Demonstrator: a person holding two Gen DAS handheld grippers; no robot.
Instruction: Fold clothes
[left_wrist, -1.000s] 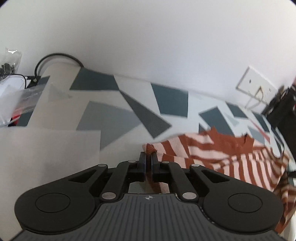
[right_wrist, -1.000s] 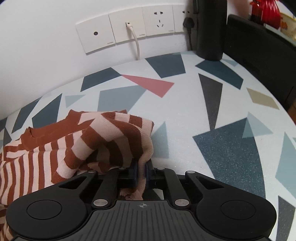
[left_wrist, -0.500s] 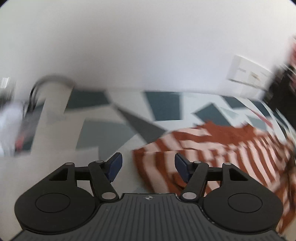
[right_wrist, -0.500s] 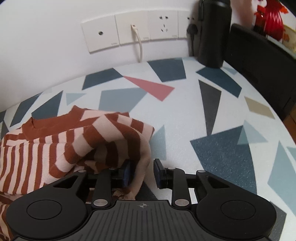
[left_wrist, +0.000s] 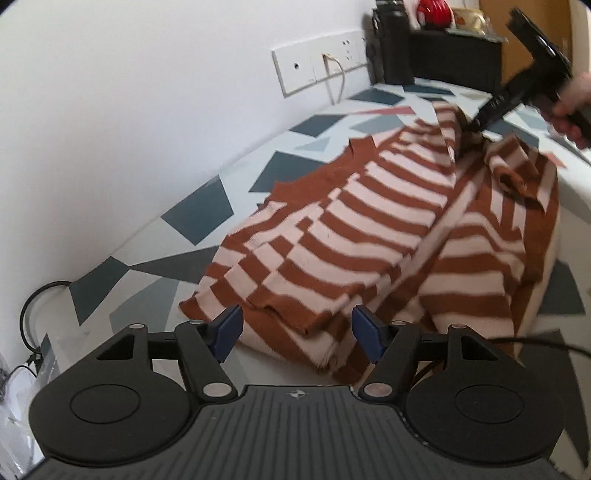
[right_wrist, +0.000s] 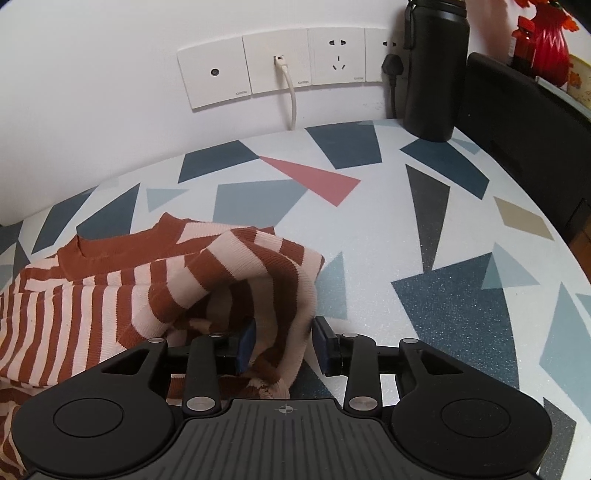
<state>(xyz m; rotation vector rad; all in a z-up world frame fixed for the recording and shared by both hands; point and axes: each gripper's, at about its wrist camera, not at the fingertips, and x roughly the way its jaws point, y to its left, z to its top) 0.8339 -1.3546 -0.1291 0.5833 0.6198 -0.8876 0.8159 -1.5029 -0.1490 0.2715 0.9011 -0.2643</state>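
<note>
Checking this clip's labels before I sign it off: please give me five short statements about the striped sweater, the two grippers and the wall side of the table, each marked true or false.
1. The rust-and-cream striped knit sweater lies on a table with a geometric-patterned top. True.
2. The left gripper is clamped on the sweater. False: its jaws are apart and opening, pads clear of the fabric.
3. A fold of sweater lies between the fingers of the right gripper. True; its jaws are opening.
4. The tall black bottle lies on its side. False: it stands upright by the wall.
5. No cable is plugged into the white wall socket panel. False: a white cable hangs from it.
</note>
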